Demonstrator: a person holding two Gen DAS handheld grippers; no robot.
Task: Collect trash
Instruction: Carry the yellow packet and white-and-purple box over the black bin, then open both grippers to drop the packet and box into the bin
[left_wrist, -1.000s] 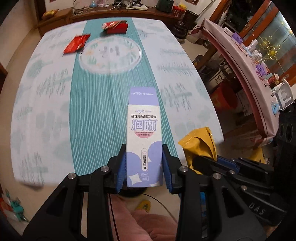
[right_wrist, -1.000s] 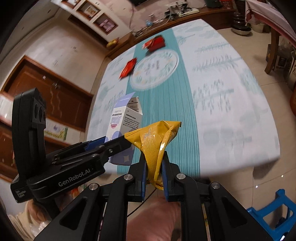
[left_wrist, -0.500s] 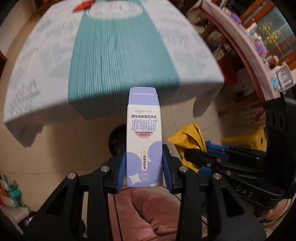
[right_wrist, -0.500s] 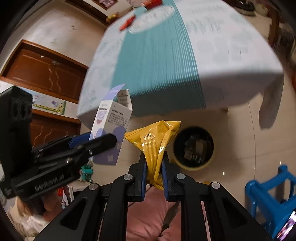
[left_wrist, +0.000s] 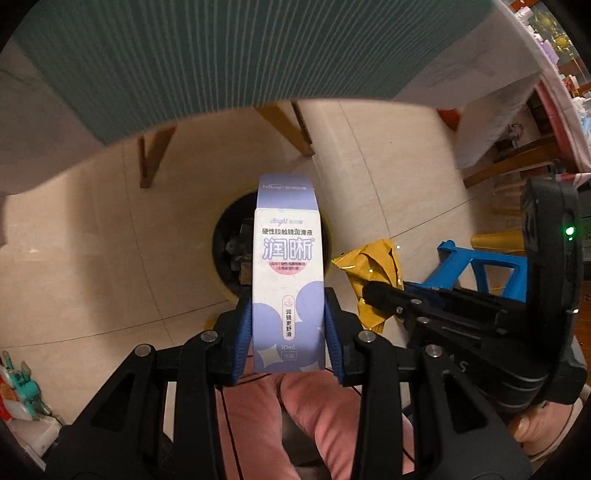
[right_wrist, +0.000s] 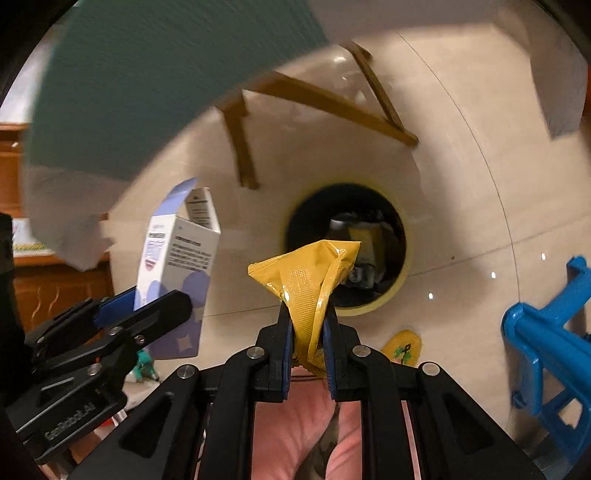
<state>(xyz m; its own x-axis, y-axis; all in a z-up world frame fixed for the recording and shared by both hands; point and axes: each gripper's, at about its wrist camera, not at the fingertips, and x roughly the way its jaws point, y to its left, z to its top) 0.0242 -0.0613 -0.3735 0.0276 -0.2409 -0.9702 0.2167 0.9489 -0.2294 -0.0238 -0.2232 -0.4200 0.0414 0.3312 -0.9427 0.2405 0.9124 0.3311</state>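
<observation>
My left gripper (left_wrist: 288, 332) is shut on a white and purple carton (left_wrist: 288, 273), held upright above the floor. The carton also shows at the left of the right wrist view (right_wrist: 177, 266). My right gripper (right_wrist: 307, 343) is shut on a crumpled yellow wrapper (right_wrist: 310, 273), which also shows in the left wrist view (left_wrist: 373, 269). A round trash bin (right_wrist: 391, 295) with a yellow rim and dark inside stands on the floor below and ahead of both grippers, with trash inside. In the left wrist view the bin (left_wrist: 225, 236) is partly hidden behind the carton.
The table's teal striped cloth (left_wrist: 221, 55) hangs overhead, with wooden legs (left_wrist: 151, 158) beneath. A blue plastic stool (right_wrist: 550, 347) stands at the right. A yellow slipper (right_wrist: 402, 347) lies near the bin. Toys (left_wrist: 18, 391) lie at far left.
Both grippers have dropped from above the tabletop to below its edge, tilting down toward the floor. The trash bin has come into view beneath them. Both still hold their items.
</observation>
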